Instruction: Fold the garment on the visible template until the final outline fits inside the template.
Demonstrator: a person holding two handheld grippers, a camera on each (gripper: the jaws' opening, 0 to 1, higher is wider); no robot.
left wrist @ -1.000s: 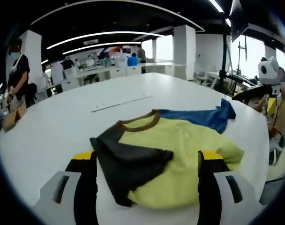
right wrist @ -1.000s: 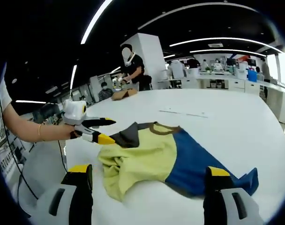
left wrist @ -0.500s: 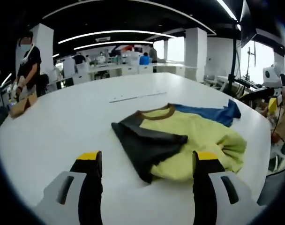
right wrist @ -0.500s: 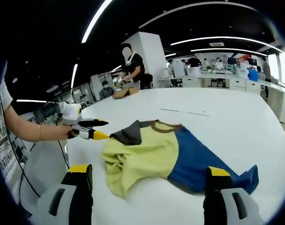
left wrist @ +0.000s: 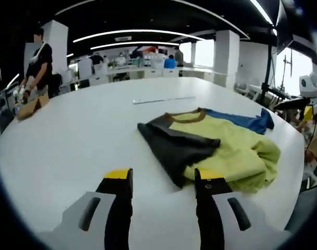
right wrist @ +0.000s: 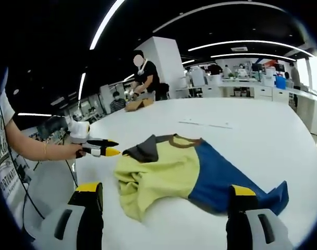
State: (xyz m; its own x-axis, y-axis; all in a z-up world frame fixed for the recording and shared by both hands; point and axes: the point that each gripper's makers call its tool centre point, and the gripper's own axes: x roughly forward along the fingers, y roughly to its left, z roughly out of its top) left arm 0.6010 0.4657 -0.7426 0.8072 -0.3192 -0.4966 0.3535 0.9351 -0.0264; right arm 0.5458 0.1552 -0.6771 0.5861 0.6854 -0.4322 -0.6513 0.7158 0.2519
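Garment [left wrist: 210, 143]: 1, crumpled on 1 white table [left wrist: 70, 135], 2 grippers apart.

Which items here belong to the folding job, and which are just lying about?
Job:
- garment, partly folded, on the white table
- left gripper, open
- right gripper, open

Lying about:
- brown item at the table's far edge
- thin strip beyond the garment

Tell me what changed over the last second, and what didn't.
The left gripper pulled back from the garment and its jaws narrowed, holding nothing. The dark sleeve lies folded over the yellow body as before; the right gripper stayed open and the blue sleeve lies unfolded.
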